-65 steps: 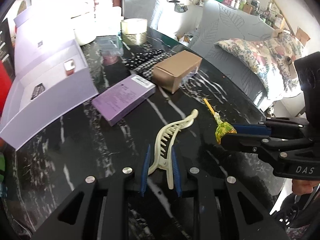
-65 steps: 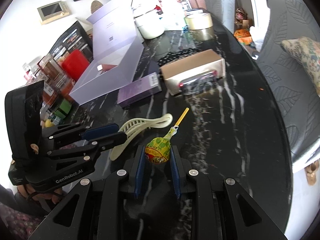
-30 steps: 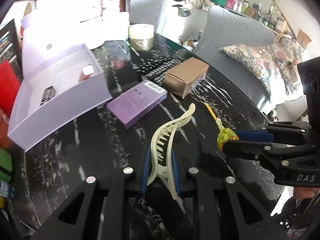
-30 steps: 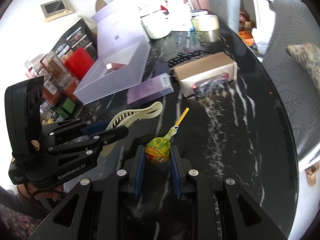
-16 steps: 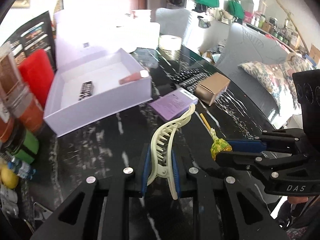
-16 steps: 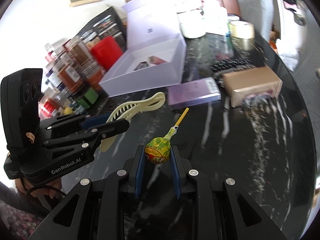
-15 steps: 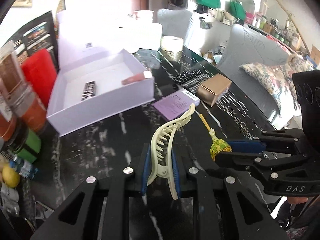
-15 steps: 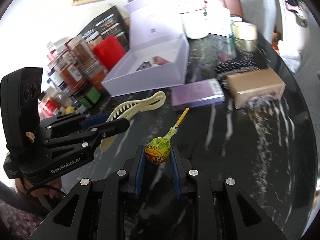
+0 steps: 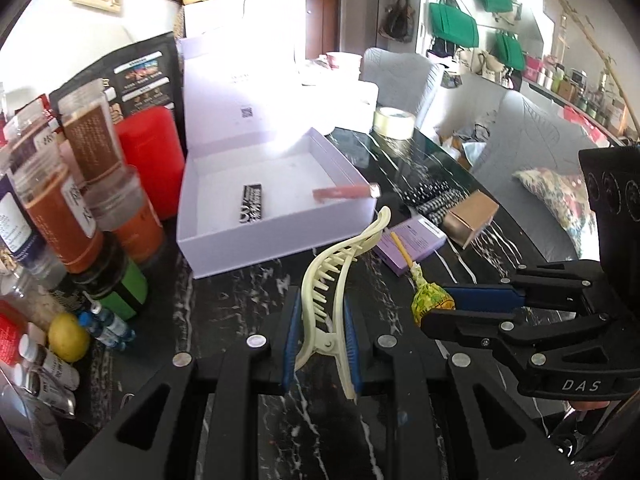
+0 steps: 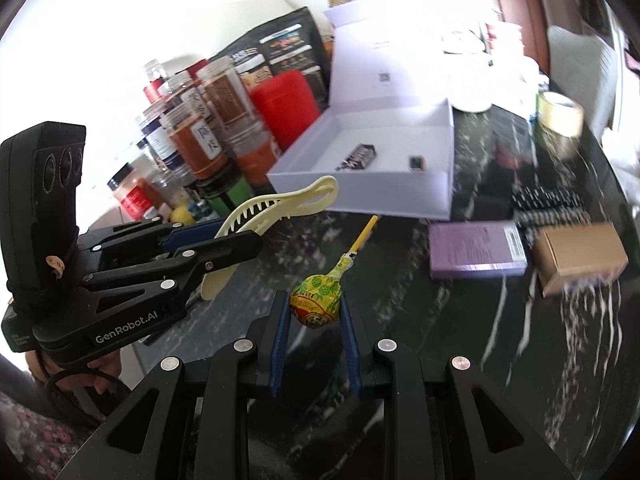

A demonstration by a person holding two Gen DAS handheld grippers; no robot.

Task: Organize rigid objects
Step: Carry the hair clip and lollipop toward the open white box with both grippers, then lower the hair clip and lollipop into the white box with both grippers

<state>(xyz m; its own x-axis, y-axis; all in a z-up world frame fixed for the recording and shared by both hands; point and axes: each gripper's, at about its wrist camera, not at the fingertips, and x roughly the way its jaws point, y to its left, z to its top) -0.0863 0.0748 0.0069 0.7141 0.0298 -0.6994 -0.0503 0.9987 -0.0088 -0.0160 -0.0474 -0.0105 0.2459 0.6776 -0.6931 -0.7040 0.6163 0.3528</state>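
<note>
Left gripper [image 9: 320, 336] pinches cream plastic hair claw [image 9: 334, 280]; right gripper [image 10: 314, 320] pinches yellow-wrapped lollipop [image 10: 316, 300]. Neither is yet in the open lilac cardboard box [image 9: 276, 232], which holds two items.

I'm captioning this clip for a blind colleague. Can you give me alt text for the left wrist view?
The left gripper is shut on a cream hair claw clip above a black marble table. Beside it, the right gripper is shut on a wrapped lollipop. Beyond stands an open lavender box.
</note>
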